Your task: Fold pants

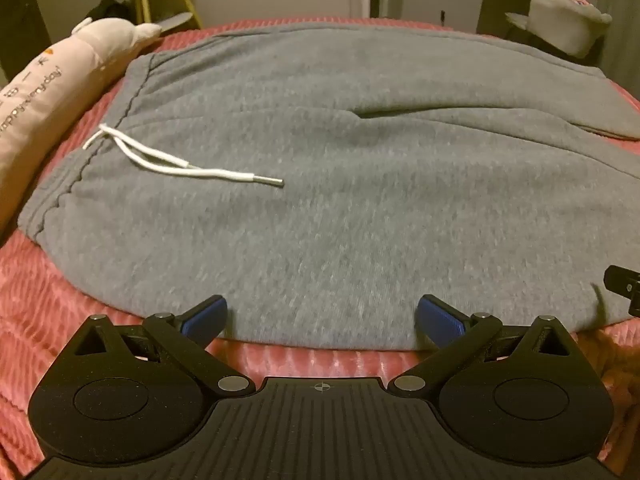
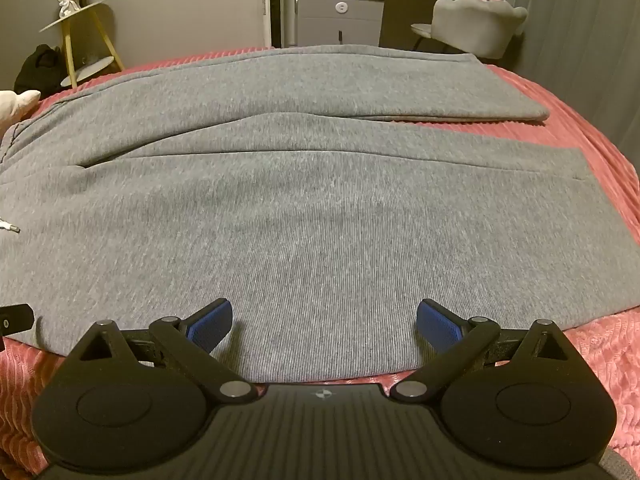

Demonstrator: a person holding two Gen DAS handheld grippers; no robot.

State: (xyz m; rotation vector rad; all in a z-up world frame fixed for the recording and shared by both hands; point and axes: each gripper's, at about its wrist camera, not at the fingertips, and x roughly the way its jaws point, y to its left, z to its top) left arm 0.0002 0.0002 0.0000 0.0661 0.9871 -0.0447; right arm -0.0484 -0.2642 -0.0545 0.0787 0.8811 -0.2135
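- While both tools hover at the near hem, the grey pants (image 1: 340, 200) lie spread flat on the pink bedspread (image 1: 52, 320), waistband to the left, legs running right.
- Plush pillow (image 1: 44, 96) sits just beside the waistband; a wide sweep leftward could drag it along.
- White drawstring (image 1: 168, 160) lies loose on the front (metal tips exposed); likely to slide out or bunch inside the fold.
- Left gripper (image 1: 322, 320): jaws spread wide, nothing held, blue pads straddling the near edge of the cloth.
- Right gripper (image 2: 324, 326): same, fully apart and empty, over the near leg (image 2: 320, 240).
- Risk: pinching only the top layer, or catching bedspread too, since the edge lies flush on it.
- Far leg (image 2: 360, 84) lies apart from the near one; uneven lifts would skew the fold.
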